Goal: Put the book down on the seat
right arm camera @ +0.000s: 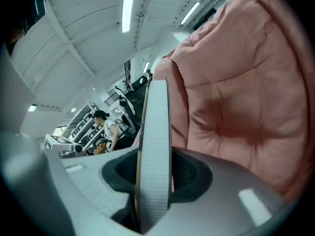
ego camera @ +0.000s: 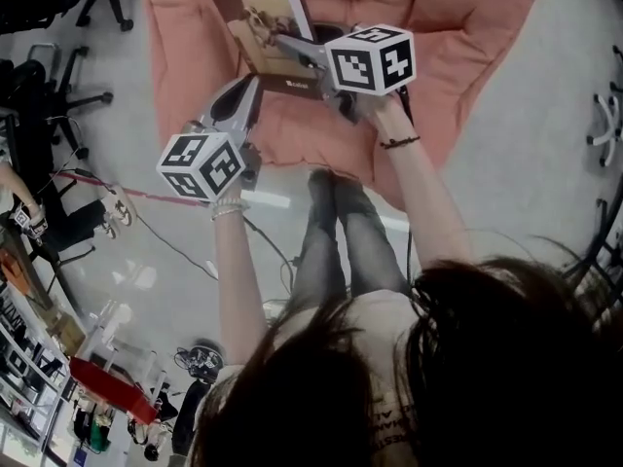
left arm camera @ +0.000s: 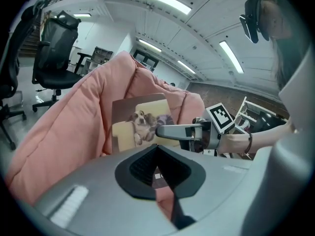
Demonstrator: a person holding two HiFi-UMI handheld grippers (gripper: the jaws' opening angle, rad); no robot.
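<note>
Book [ego camera: 255, 22] with a dog photo on its brown cover sits at upper centre over the pink seat [ego camera: 467, 37], clamped edgewise in the right tool [ego camera: 287, 45]. The left tool [ego camera: 253, 88] has its jaws together, empty.

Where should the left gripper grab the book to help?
Its free left edge, coming from the left. The book is thin and held up over the seat with its cover facing the left gripper, and the right gripper is clamped on its lower right part. The left gripper is shut, so it should open and slide one jaw each side of the cover.
</note>
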